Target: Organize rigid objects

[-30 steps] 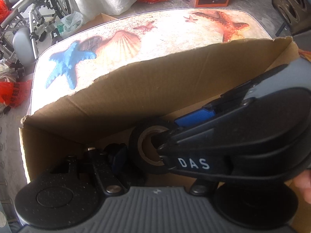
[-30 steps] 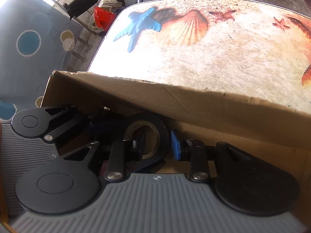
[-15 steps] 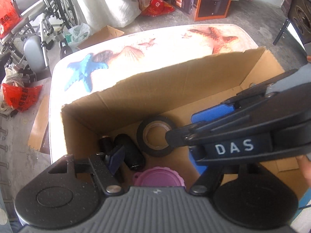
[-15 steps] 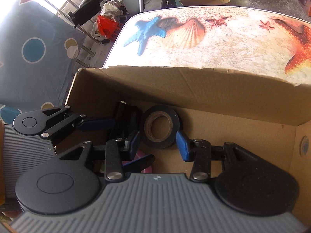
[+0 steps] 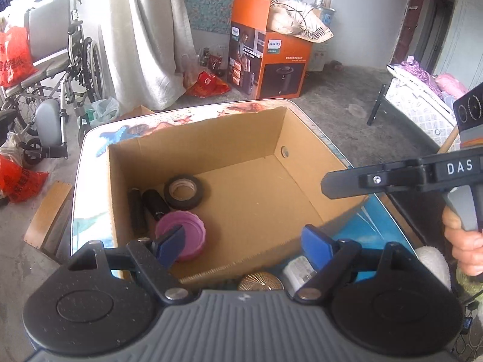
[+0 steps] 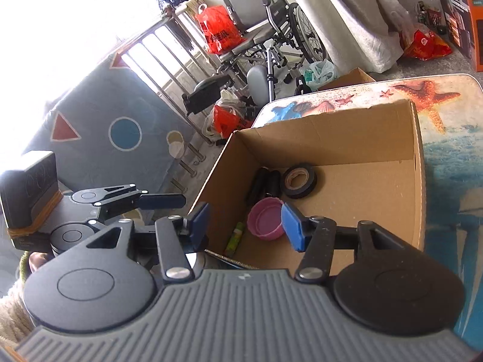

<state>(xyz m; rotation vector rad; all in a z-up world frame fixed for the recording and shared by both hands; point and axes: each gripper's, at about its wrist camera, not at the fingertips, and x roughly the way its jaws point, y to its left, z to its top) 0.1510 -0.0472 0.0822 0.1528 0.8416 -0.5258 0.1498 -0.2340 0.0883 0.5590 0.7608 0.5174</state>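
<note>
An open cardboard box [image 5: 259, 138] [image 6: 377, 120] stands on the sea-print table. Inside lie a black tape roll [image 5: 183, 192] [image 6: 299, 180], two black cylinders [image 5: 145, 205] [image 6: 265, 182], a pink lid [image 5: 185, 230] [image 6: 265, 217] and a small green tube [image 6: 236, 238]. My left gripper [image 5: 246, 247] is open and empty above the box's near edge. My right gripper [image 6: 246, 226] is open and empty above the box's near left corner. The right gripper also shows from the side in the left wrist view [image 5: 392, 178].
A gold round object [image 5: 261, 282] and a white packet [image 5: 297, 271] lie on the table [image 6: 446, 138] just in front of the box. A wheelchair [image 5: 57, 69], red bags [image 5: 15, 178] and an orange carton [image 5: 271, 60] stand on the floor beyond.
Both grippers have risen up and back out of the box. The tape roll, held by the right gripper a second ago, now lies free on the box floor.
</note>
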